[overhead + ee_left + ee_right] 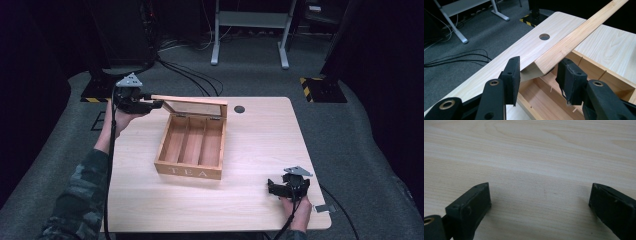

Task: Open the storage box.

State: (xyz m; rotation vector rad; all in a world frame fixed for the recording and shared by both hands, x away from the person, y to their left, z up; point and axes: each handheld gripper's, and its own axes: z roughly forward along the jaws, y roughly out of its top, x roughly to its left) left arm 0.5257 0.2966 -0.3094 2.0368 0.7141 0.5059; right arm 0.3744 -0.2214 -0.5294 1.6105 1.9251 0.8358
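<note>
Left gripper (537, 72) has its jaws apart around the corner edge of the raised lid (576, 37); you're not clamped. Tea box (192, 145) sits mid-table, lid up at the far side. Right gripper (288, 188) is spread wide, resting on bare table (260, 135) near the front-right edge, well apart from the box.

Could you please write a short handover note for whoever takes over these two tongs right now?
Left tongs: jaws open around the corner of the tea box lid, with a gap showing on each side.
Right tongs: open, holding nothing, low over the bare table at the near right.
Tea box: centre of the table, "TEA" front facing the person, its three compartments empty.
Done: lid raised upright.
Left: probably settle or release the lid; it is unclear whether it stands alone.
</note>
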